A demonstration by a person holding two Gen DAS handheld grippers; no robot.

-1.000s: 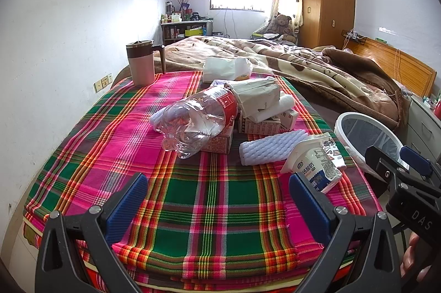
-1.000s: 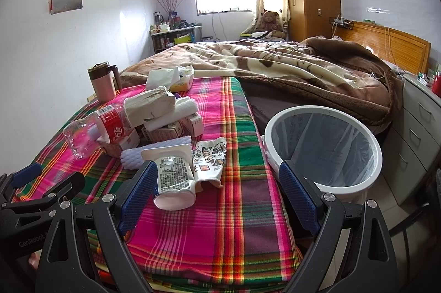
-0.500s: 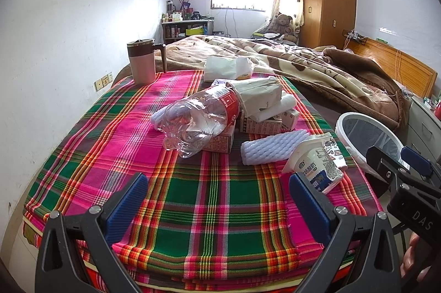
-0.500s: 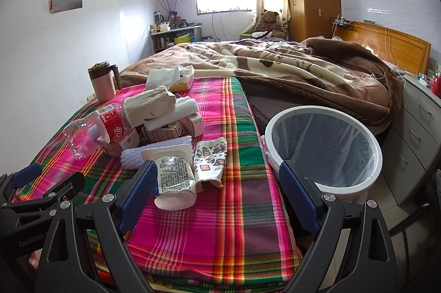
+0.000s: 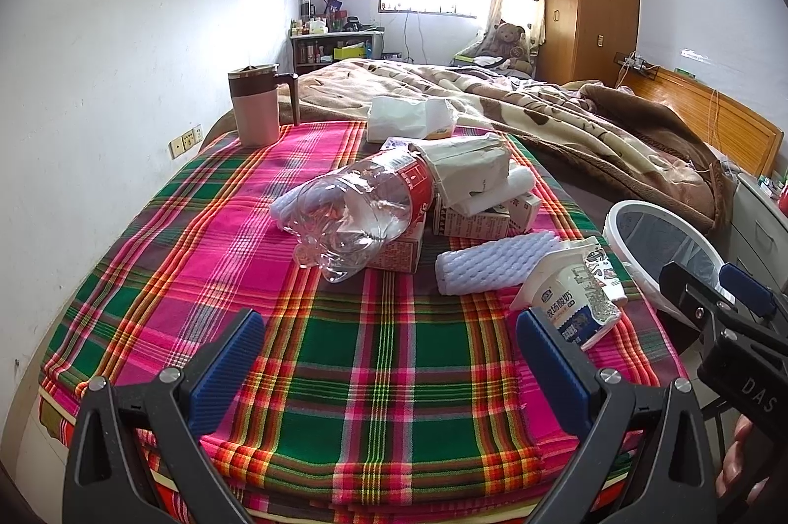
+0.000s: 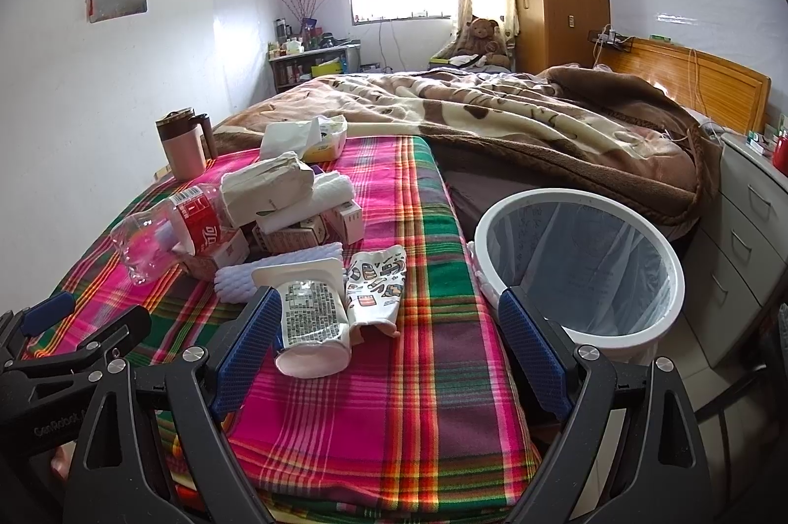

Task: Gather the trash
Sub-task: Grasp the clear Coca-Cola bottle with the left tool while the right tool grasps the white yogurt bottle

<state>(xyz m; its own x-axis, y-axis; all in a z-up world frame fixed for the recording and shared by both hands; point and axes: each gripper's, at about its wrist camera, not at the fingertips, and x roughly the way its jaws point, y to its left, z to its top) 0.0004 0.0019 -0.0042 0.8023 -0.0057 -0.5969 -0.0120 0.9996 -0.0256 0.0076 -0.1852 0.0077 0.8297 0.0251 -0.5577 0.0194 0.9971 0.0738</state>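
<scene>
Nothing moved, crumpled plastic bottle (image 5: 362, 209), quilted pad (image 5: 492, 260)

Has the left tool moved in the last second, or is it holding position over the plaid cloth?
No. In the left wrist view the left tool is holding position: the crushed plastic bottle and brown mug sit at nearly the same place in frame as before.
</scene>
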